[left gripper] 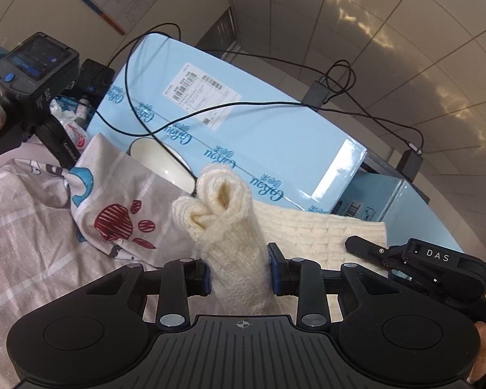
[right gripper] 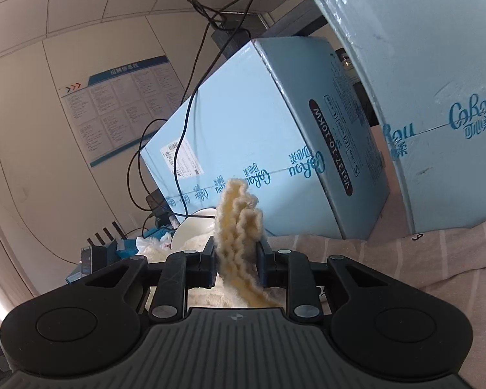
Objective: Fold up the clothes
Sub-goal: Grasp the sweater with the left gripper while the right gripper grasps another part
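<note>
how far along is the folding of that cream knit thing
Early to middle. Done: both grips are made, the left gripper and the right gripper each shut on a bunched edge of the cream knitted garment, lifted off the grey checked sheet. In hand: carrying the edges over. Left: laying them down and any further folds.

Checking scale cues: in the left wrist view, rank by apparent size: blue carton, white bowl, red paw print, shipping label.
1. blue carton
2. white bowl and shipping label look alike; unranked
3. red paw print, nearer the camera

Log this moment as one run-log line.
step: fold in progress | left gripper: shut on cream knit garment | right gripper: shut on same garment | surface: striped bedsheet
</note>
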`<state>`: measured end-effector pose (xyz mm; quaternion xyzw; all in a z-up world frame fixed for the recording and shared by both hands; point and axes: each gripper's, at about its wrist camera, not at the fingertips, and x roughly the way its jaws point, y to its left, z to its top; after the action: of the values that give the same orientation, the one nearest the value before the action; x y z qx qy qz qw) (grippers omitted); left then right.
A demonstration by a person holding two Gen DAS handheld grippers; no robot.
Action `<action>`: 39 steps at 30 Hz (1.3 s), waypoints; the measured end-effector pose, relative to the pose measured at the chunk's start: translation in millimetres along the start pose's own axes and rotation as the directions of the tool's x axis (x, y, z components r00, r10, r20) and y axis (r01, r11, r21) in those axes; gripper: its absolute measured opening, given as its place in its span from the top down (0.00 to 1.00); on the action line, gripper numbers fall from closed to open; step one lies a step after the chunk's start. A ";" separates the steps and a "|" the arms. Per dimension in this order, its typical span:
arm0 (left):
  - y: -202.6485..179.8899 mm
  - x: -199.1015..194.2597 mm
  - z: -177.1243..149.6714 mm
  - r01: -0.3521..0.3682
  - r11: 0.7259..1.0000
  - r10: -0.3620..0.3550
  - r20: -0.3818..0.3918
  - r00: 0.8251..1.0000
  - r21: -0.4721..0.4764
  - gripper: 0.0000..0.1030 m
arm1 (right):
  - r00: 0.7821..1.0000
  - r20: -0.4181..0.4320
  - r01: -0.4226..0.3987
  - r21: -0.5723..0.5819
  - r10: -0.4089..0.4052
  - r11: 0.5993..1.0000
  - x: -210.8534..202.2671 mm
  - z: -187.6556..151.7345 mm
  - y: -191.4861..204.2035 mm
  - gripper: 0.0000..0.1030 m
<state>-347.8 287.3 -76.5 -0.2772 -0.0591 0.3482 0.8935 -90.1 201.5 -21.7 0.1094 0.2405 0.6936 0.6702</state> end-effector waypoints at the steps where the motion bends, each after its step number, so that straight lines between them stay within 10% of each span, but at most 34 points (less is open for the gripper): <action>1: -3.0 -0.3 -0.6 0.043 0.999 -0.043 -0.003 0.999 0.012 0.71 | 1.000 0.017 0.008 0.005 -0.008 1.000 -13.5 3.3 -1.8 0.79; 9: -82.5 16.3 -29.6 0.286 0.943 -0.249 -0.208 0.946 0.169 0.71 | 0.987 0.091 0.129 0.020 -0.130 0.991 -118.2 14.9 -37.6 0.79; 23: -195.8 69.4 -118.1 0.451 0.882 -0.312 -0.543 0.779 0.140 0.70 | 0.906 0.065 0.409 0.115 -0.418 0.905 -244.7 8.8 -147.0 0.79; 28: -195.4 72.7 -124.1 0.444 0.876 -0.259 -0.589 0.765 0.191 0.60 | 0.890 0.025 0.449 0.116 -0.455 0.886 -248.2 -2.4 -176.4 0.78; 32: -195.9 71.9 -114.9 0.409 0.843 -0.149 -0.581 0.800 0.348 0.14 | 0.872 -0.029 0.489 0.087 -0.489 0.868 -244.5 -7.4 -191.5 0.66; 36: -194.0 84.0 -96.0 0.419 0.816 -0.142 -0.564 0.813 0.399 0.09 | 0.825 -0.065 0.564 0.045 -0.561 0.824 -239.5 -10.7 -198.6 0.34; 39: -195.3 103.3 -82.0 0.419 0.809 -0.158 -0.534 0.831 0.413 0.07 | 0.809 -0.049 0.586 0.003 -0.586 0.810 -239.5 -10.3 -198.8 0.29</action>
<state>-130.7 199.8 -49.5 -0.0925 0.2138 0.1277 0.9641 98.0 -38.5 -85.2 0.0202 0.2839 0.4535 0.8446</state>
